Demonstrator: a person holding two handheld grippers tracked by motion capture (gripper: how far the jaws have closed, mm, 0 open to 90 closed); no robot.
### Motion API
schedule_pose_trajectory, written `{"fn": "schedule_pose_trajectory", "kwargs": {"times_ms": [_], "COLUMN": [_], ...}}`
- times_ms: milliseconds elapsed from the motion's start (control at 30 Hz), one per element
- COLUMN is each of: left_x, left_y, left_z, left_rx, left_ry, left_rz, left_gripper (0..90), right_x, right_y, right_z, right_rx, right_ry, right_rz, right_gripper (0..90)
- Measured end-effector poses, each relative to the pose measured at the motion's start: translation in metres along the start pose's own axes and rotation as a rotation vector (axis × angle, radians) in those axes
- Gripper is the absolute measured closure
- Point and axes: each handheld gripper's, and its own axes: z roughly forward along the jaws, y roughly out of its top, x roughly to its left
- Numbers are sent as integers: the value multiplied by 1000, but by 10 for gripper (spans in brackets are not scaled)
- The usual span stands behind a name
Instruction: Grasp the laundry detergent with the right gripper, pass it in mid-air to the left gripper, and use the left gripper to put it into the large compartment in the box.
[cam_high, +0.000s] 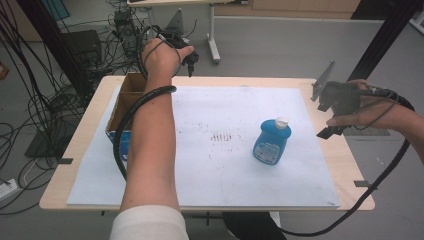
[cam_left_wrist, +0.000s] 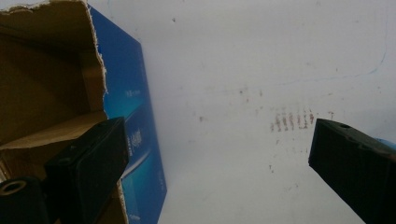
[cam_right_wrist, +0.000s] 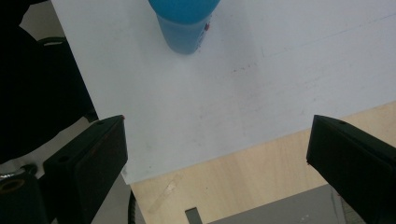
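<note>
Right tool (cam_high: 331, 119), jaws wide and empty, hangs past the table (cam_high: 345, 160) edge. The blue bottle (cam_high: 272, 142) stands upright just inboard of it, long axis vertical. Left tool (cam_high: 187, 59), also wide and empty, hangs well apart beside the cardboard box (cam_high: 122, 102); right is nearer.

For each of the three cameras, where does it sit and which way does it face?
High view: above the person's side, facing forward and down on the table; both forearms, both tools.
Left gripper view: rides the left tool, facing box and white sheet.
Right gripper view: rides the right tool, facing bottle.
Shared: the sheet.
</note>
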Motion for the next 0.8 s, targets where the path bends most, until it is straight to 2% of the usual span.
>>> {"fn": "schedule_pose_trajectory", "kwargs": {"times_ms": [333,433,800], "left_x": [-2,-2,1], "left_y": [0,0,-2], "left_z": [3,4,6], "left_rx": [5,8,7], "left_ry": [0,0,-6], "left_rz": [8,9,8], "left_gripper": [56,56,56], "right_x": [8,11,24], "right_y": [-15,-18,-35], "right_z": [27,37,79], "right_rx": [-39,-60,-183], "right_ry": [15,1,2], "right_rz": [52,69,155], "right_gripper": [50,51,52]}}
